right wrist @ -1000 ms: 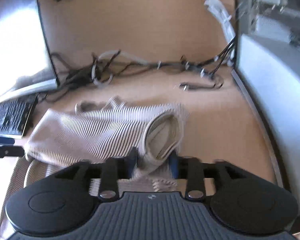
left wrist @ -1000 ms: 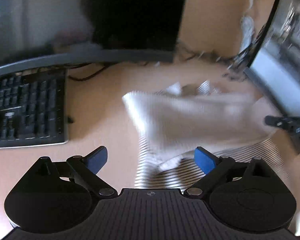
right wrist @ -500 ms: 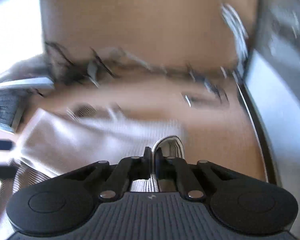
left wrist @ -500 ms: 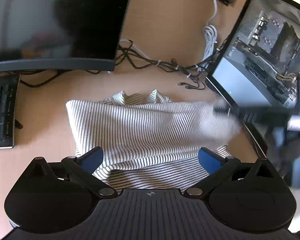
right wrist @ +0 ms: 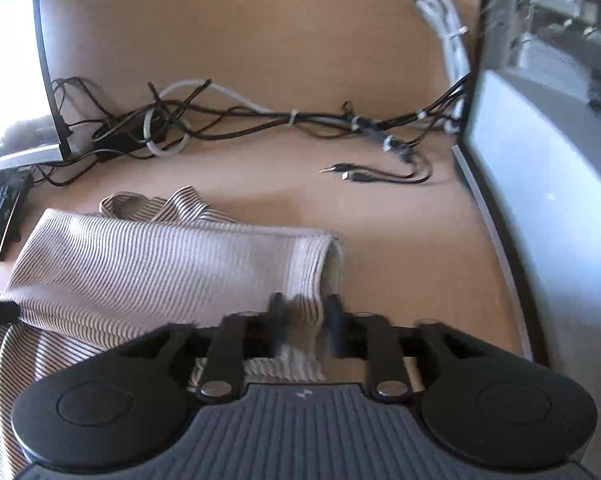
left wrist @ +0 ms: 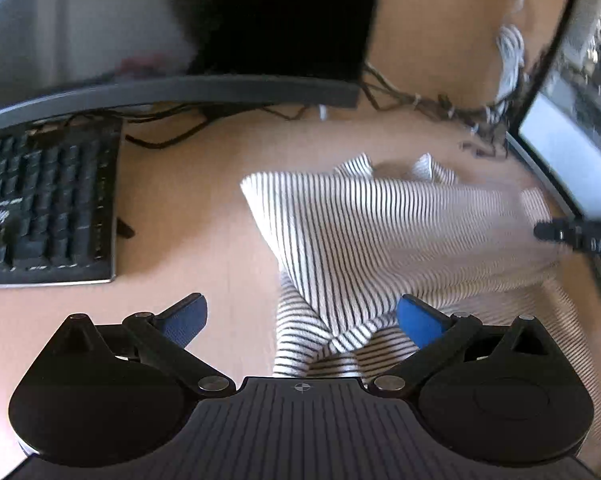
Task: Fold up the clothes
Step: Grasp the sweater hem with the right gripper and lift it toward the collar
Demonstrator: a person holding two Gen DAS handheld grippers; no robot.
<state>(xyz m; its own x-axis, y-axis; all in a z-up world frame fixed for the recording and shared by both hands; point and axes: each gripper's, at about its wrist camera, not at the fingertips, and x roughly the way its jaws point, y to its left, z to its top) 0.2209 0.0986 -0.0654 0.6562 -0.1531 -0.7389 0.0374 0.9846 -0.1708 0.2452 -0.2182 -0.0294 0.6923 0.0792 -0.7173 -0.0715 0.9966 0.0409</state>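
On smooth wooden desk (right wrist: 400,240), ribbed striped garment (right wrist: 148,264) lies folded.

We look down past the left gripper (left wrist: 302,314), jaws spread wide, nothing between the blue pads (left wrist: 418,316). Striped garment (left wrist: 380,240) lies folded on the wooden desk (left wrist: 204,216), near edge reaching between the pads. Black keyboard (left wrist: 44,204) left; curved monitor (left wrist: 172,32) far; cables (left wrist: 432,106) far right.

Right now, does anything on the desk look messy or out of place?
Yes: the striped garment lies bunched, its fold slanted rather than square. Loose cable plugs lie on the desk just beyond it. Nothing looks spilled or damaged.
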